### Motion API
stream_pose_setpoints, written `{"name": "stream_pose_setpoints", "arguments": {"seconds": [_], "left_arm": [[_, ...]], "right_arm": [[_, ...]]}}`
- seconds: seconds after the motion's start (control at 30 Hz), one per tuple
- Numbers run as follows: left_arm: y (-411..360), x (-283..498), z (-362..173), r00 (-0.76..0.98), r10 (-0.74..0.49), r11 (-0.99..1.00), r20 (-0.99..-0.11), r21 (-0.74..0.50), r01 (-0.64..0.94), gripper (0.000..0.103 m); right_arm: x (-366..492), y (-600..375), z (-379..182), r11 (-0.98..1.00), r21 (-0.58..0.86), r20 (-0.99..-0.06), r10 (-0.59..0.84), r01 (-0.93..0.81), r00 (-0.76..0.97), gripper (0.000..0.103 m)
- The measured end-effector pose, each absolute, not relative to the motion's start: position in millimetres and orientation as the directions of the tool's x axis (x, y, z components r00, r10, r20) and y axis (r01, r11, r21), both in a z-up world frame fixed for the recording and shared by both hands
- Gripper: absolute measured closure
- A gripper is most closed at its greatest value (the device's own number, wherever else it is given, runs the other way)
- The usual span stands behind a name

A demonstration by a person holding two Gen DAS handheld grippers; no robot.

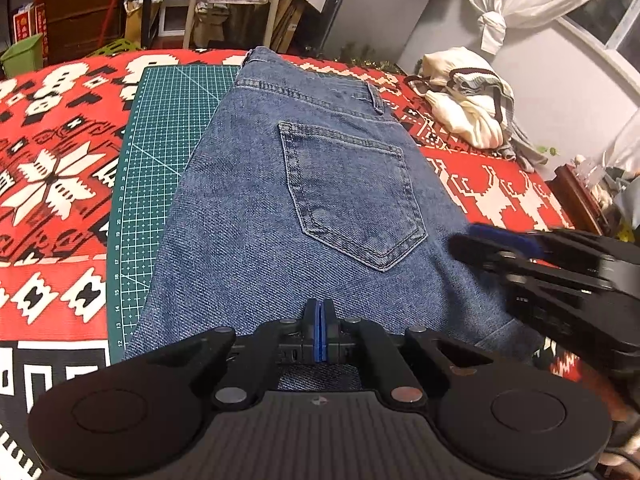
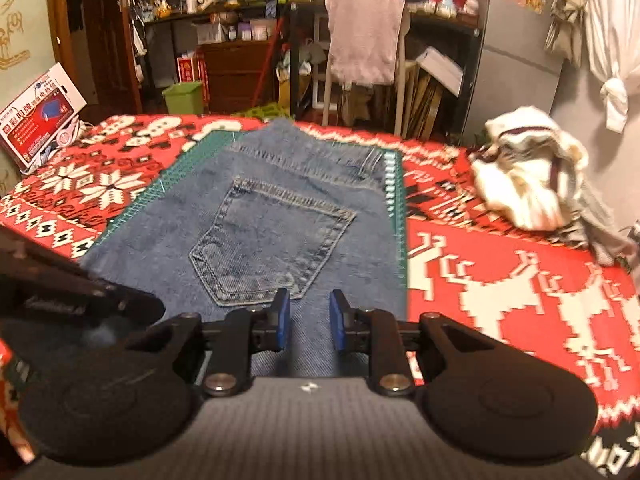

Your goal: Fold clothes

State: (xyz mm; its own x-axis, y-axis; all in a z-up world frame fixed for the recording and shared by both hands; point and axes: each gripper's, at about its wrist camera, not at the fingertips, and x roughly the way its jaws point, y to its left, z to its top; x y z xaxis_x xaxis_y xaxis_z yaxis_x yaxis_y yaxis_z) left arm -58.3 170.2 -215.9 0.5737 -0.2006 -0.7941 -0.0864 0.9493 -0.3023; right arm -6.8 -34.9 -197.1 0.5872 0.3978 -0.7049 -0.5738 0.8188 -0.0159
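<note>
Folded blue jeans (image 1: 280, 200) lie waistband away from me on a green cutting mat (image 1: 160, 140), back pocket (image 1: 348, 196) facing up. My left gripper (image 1: 319, 320) is shut low over the jeans' near end; no cloth shows between its blue pads. In the right wrist view the same jeans (image 2: 280, 200) and pocket (image 2: 268, 248) fill the middle. My right gripper (image 2: 310, 320) stands open just above the denim below the pocket, with nothing between its fingers. It appears blurred in the left wrist view as the right gripper (image 1: 472, 240), beside the jeans' right edge.
A red patterned blanket (image 1: 52, 160) covers the surface under the mat. A heap of cream and striped clothes (image 2: 528, 176) sits at the far right. A printed box (image 2: 40, 112) leans at the far left corner. Behind stand a chair with a pink towel (image 2: 366, 40) and cluttered shelves.
</note>
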Motion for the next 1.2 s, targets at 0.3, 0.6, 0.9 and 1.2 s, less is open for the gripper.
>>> {"name": "stream_pose_setpoints", "arguments": {"seconds": [0.3, 0.6, 0.9, 1.2], "left_arm": [[177, -59, -218, 0.577, -0.231, 0.936, -0.783, -0.340, -0.087, 0.100], [181, -55, -209, 0.574, -0.213, 0.928, -0.791, -0.347, -0.135, 0.096], [204, -30, -193, 0.631, -0.102, 0.954, -0.769, -0.256, -0.158, 0.092], [221, -31, -216, 0.610, -0.101, 0.956, -0.786, -0.246, -0.158, 0.100]], "right_arm": [[-12, -65, -214, 0.838, -0.041, -0.708, 0.360, -0.544, 0.608, 0.075], [-15, -74, -193, 0.850, -0.036, -0.696, 0.356, -0.525, 0.624, 0.074], [0, -40, -191, 0.829, -0.030, -0.686, 0.389, -0.558, 0.616, 0.075], [6, -40, -216, 0.823, -0.024, -0.706, 0.388, -0.567, 0.592, 0.075]]}}
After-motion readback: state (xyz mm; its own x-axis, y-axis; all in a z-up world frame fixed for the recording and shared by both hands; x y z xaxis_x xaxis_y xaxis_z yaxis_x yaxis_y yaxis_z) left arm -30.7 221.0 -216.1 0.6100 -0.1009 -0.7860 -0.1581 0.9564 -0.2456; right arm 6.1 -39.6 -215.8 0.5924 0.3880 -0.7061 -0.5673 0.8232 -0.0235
